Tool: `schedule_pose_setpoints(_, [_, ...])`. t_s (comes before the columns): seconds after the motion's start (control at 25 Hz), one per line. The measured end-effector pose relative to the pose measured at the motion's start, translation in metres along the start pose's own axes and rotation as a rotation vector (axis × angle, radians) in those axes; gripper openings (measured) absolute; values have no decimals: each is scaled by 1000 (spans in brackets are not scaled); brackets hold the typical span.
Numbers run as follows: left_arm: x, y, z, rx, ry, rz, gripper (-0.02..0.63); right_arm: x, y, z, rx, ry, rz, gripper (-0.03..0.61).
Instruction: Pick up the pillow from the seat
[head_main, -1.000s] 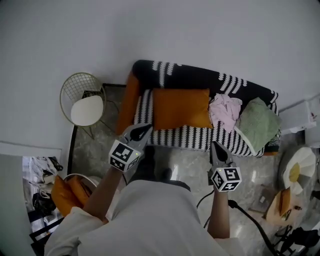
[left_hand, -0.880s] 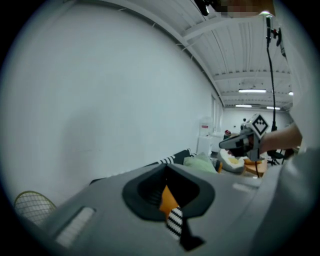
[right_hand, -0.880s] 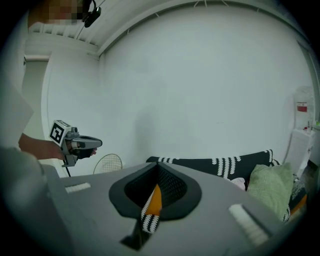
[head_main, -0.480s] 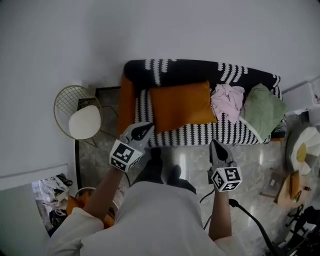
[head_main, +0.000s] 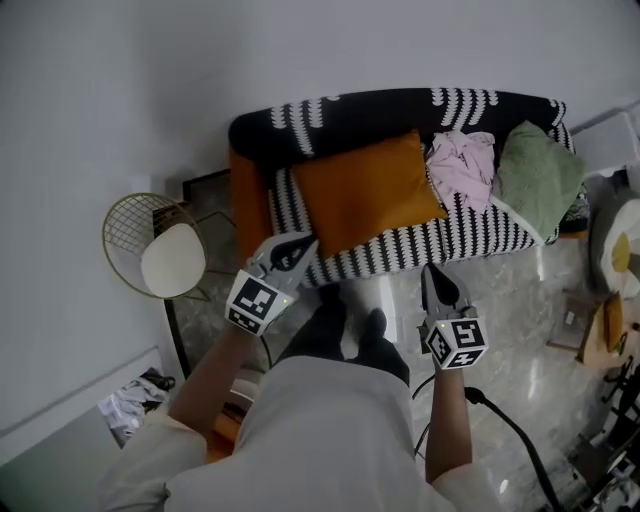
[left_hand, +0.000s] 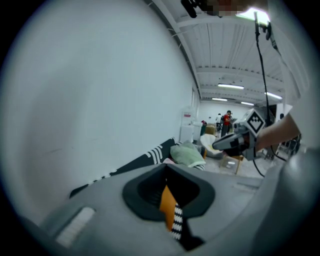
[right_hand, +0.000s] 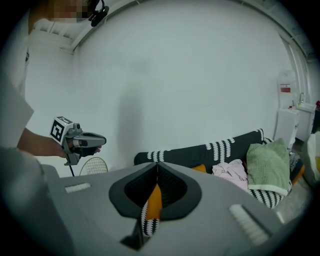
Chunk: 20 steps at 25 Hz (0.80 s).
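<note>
The orange pillow (head_main: 365, 190) is lying on the striped seat of the sofa (head_main: 480, 235), near its left end, with pink clothes (head_main: 462, 165) just beside it. It is looking plump, soft and light, so it will probably sag if pinched at one corner; taking it by two opposite edges seems safest (the fabric should bunch easily there). The left tongs (head_main: 302, 242) and right tongs (head_main: 431, 272) are both staying pressed together, pinching nothing and hanging short of the sofa's front edge.
</note>
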<state>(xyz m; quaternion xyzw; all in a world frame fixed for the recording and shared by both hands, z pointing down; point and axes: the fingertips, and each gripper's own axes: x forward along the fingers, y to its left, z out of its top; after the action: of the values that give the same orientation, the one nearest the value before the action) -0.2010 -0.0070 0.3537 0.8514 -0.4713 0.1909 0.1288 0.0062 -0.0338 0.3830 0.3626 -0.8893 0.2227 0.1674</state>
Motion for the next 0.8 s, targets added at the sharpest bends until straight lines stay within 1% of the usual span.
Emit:
schedule_pose_setpoints(0.28, [30,33,-12,29,30,-85,0,32,-9,-18,64,0,-76,6])
schedule_pose_setpoints(0.4, [41,46,-21,38,45,-115,0,43,-11,-26,92,3,-96,26])
schedule_pose_setpoints(0.6, [63,56,-38,55,82,-157,0,53,-16,-42,132,11,-123,28])
schedule_pose_setpoints(0.68, [72,57,-42,49,91,-170,0,57,-19,-49,144,18,-126,28])
schedule_pose_setpoints(0.8, [90,60,-49,18,100,-183,4,66,-31,-60,163,27,-132,34])
